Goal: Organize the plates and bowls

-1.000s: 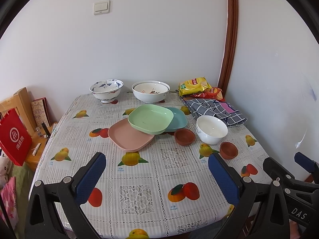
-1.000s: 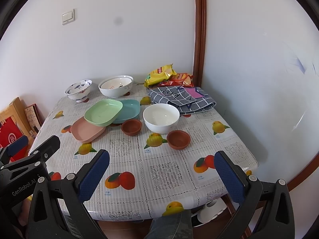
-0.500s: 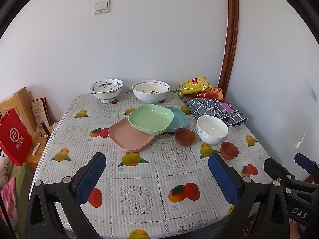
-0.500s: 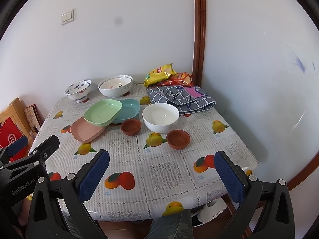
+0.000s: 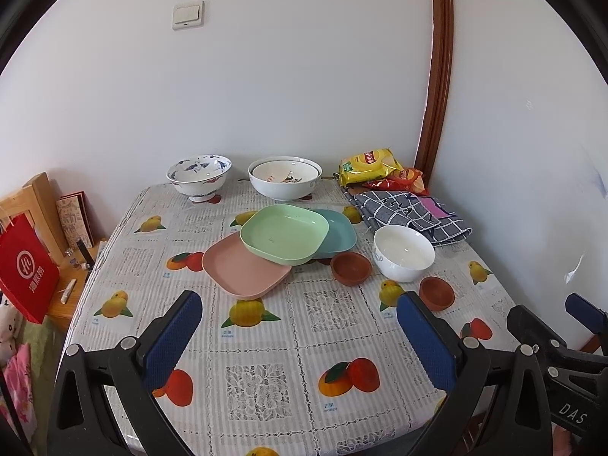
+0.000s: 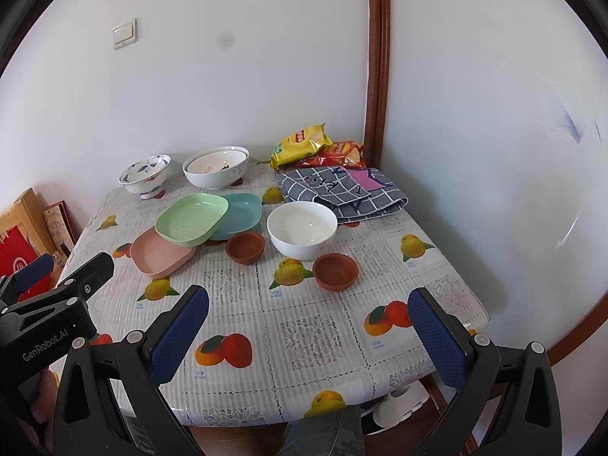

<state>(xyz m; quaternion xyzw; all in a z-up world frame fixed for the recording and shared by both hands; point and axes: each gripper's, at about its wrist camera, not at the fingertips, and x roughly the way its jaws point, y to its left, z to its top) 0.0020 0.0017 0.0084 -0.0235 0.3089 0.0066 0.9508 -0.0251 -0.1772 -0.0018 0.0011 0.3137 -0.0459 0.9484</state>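
Two grippers are held low over the near edge of the table (image 5: 266, 357), neither touching anything. The left gripper (image 5: 300, 336) is seen with its blue-padded fingers (image 5: 173, 336) spread wide and nothing between them; the right gripper (image 6: 307, 336) is likewise spread wide and empty, just beside the left one.

Beyond the fingers, three square plates are overlapped near the table's middle: a pink plate (image 5: 243, 271) lies nearest, a green plate (image 5: 283, 233) rests tilted across its far edge, and a teal plate (image 5: 336, 231) is partly covered by the green one. Just right of the plates a small brown bowl (image 5: 350, 268) is set, with a white bowl (image 5: 403, 252) close beside it (whether they touch cannot be told) and a second small brown bowl (image 5: 437, 292) nearer the right edge.

At the far side, against the wall, a blue-patterned footed bowl (image 5: 198, 176) and a large white bowl (image 5: 285, 181) are placed side by side, apart. In the far right corner snack packets (image 5: 366, 165) are piled behind a folded checked cloth (image 5: 410, 214). A fruit-printed tablecloth (image 6: 311, 326) covers the table.
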